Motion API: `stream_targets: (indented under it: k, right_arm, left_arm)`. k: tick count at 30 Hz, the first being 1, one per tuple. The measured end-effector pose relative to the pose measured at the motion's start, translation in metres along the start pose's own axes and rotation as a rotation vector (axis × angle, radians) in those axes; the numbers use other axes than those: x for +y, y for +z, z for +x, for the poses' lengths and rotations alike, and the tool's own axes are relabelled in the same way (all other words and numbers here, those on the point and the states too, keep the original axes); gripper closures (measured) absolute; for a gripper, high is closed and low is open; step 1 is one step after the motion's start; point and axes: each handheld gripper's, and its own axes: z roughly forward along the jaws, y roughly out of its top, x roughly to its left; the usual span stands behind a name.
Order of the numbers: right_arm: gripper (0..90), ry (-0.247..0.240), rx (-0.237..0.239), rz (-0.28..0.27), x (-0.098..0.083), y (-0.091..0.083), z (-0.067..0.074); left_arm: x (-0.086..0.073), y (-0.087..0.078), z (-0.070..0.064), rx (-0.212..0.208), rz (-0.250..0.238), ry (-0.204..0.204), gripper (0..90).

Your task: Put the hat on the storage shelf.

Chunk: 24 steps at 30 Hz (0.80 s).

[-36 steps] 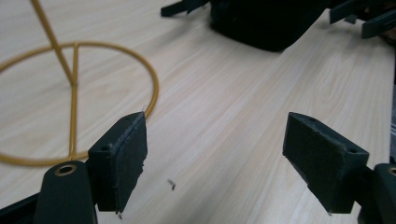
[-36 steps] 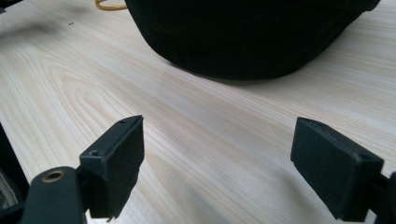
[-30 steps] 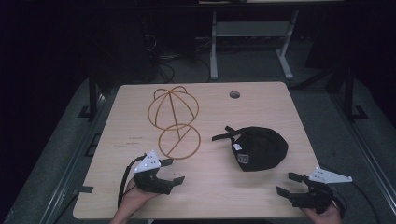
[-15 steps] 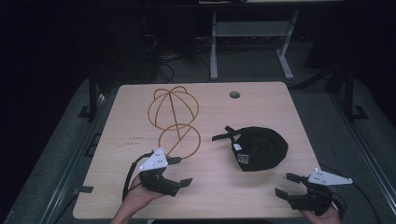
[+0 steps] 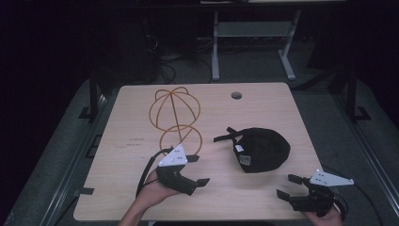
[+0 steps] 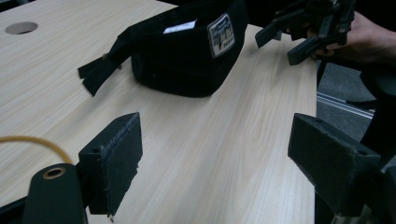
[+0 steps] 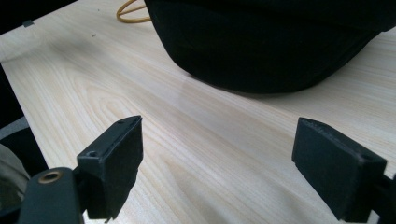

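Cap (image 5: 261,149) lying at centre-right of surface (image 5: 282,108), near wire frame (image 5: 175,113) at 10 o'clock. Left tool (image 5: 194,170) wide open, empty; right tool (image 5: 288,186) likewise. Probably best to approach low, taking cap by brim edge, slowly.

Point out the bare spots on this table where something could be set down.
Free: the far right corner past the round hole, the left strip beside the wire frame, and the near edge between the left gripper and right gripper. Crowded: the middle, between frame and black cap.
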Motion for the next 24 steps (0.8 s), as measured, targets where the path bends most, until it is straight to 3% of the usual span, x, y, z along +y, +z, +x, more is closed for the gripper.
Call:
stream_targets:
  k: [18, 24]
  right_arm:
    - [15.9, -0.005, 0.007, -0.001, -0.001, -0.001, 0.000]
    - [15.9, -0.007, 0.013, 0.000, -0.001, -0.001, -0.001]
  left_arm:
    - [0.054, 0.030, -0.007, -0.089, 0.041, 0.071, 17.6]
    - [0.078, 0.052, -0.005, -0.108, 0.077, 0.099, 18.1]
